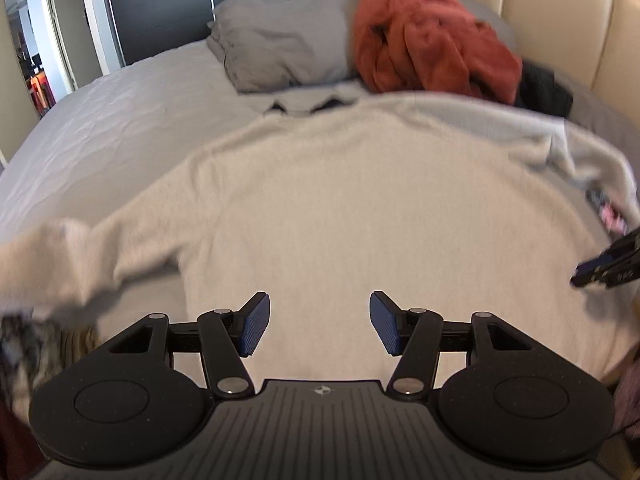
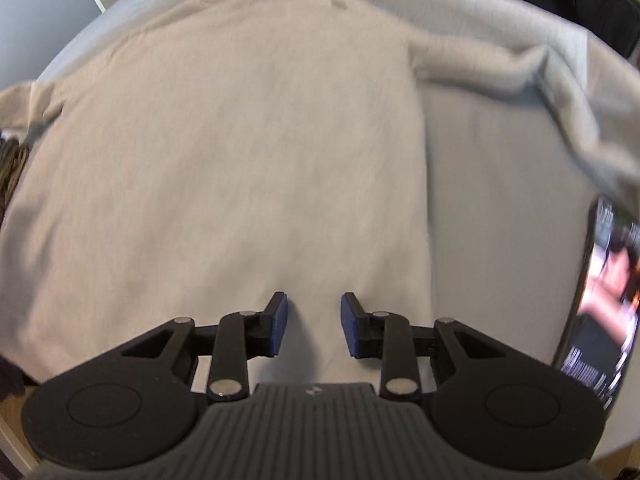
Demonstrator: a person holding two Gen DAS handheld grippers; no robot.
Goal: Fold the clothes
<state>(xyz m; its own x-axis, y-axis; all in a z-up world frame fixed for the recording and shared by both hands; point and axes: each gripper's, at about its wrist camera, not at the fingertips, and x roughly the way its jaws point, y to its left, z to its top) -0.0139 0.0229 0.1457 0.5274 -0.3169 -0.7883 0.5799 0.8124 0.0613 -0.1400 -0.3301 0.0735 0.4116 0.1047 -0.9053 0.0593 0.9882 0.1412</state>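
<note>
Bed (image 1: 120, 120) w/ pale grey sheet fills most of both views; padded cream headboard (image 1: 560, 20) at its far right. Cream sweater (image 1: 340, 208) lies spread flat on the bed, collar toward the far end, one sleeve trailing off to the left in the left wrist view, the other bunched up at the right side. Behind the collar: grey pillow (image 1: 272, 44), w/ a rust-orange fleece garment (image 1: 428, 40) heaped just beside it and a dark garment (image 1: 544, 88) next to that, near the headboard. Phone (image 2: 600, 300) w/ lit screen lies on the sheet right of the sweater; screen content too blurred to read. Left tongs (image 1: 319, 322) hover over the sweater's lower body, jaws apart, nothing between them. Right tongs (image 2: 314, 322) over the sweater's lower right part, jaws narrower but apart, not gripping cloth; probably just above the fabric, blur makes contact hard to judge.
</note>
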